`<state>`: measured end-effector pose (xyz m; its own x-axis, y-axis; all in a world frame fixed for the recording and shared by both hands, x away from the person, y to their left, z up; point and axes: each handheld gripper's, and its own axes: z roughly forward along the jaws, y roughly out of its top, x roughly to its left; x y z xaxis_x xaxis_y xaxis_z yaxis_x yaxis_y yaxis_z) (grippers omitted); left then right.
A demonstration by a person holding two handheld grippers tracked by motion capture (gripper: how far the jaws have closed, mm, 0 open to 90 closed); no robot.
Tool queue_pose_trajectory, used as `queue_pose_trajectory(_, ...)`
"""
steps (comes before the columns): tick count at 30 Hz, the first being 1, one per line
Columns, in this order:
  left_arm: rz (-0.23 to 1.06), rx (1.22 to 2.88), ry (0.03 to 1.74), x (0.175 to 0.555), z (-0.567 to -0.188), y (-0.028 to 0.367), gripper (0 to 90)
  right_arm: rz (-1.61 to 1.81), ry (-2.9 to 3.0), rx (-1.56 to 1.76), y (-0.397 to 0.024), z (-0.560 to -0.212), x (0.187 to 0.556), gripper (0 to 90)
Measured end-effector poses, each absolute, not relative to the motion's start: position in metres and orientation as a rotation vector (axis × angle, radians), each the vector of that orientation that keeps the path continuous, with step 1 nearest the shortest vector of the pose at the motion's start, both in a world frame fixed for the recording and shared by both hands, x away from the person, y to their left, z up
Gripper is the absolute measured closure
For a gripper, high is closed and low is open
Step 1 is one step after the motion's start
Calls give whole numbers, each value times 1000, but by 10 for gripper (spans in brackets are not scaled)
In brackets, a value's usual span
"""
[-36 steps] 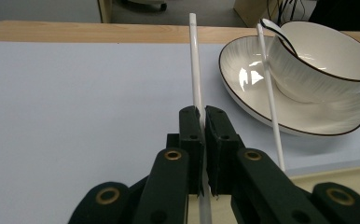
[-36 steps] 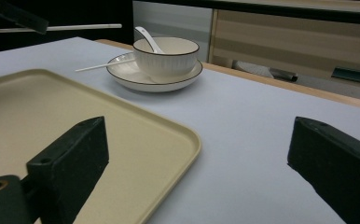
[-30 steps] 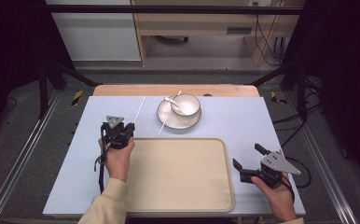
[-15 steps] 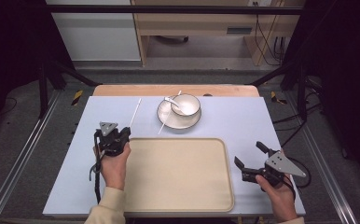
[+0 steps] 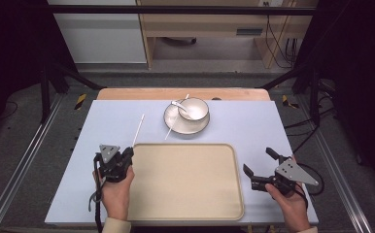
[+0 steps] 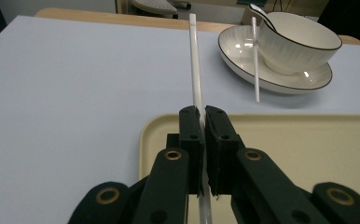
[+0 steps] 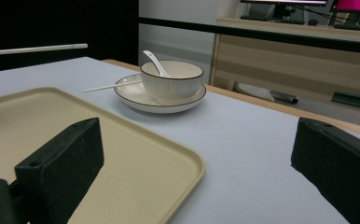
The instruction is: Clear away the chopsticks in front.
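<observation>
My left gripper (image 5: 127, 154) sits at the tray's left edge, shut on a thin white stick (image 5: 138, 130) that points away toward the far side. In the left gripper view the stick (image 6: 196, 70) runs up between the closed jaws (image 6: 200, 125). A second white stick (image 5: 172, 128) leans on the plate (image 5: 176, 127), which carries a white bowl (image 5: 195, 108) with a spoon (image 5: 177, 104) in it. My right gripper (image 5: 258, 160) hovers open beside the tray's right edge with nothing between its fingers (image 7: 61, 158).
A large beige tray (image 5: 185, 194) lies on the pale blue table top (image 5: 108, 121) in front of the person. A wooden strip (image 5: 142, 93) edges the far side. Beyond the table stand a cabinet and dark frame legs.
The left hand has drawn back toward the person with the white stick, from beside the plate to the tray's left edge. The right hand has stayed where it was.
</observation>
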<state>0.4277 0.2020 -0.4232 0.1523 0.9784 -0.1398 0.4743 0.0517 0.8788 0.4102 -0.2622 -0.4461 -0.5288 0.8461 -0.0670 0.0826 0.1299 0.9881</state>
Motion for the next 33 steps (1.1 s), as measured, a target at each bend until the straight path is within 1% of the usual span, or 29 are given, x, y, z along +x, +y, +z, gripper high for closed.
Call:
queue_pose_trajectory(4, 688, 1525, 1468, 414, -432, 204, 856, 1453, 1755, 895, -260, -446, 410, 25)
queue_pose_trajectory(11, 686, 1508, 1482, 399, -438, 203, 856, 1457, 1757, 906, -261, -448, 412, 25)
queue_pose_trajectory(17, 713, 1512, 1488, 383, -441, 199, 856, 1467, 1754, 904, -261, -447, 410, 26)
queue_pose_trajectory(23, 684, 1480, 1516, 368, -450, 196, 856, 1468, 1759, 908, -261, -447, 410, 26)
queue_pose_trajectory(33, 682, 1466, 1577, 353, -469, 198, 856, 1471, 1766, 915, -260, -447, 410, 28)
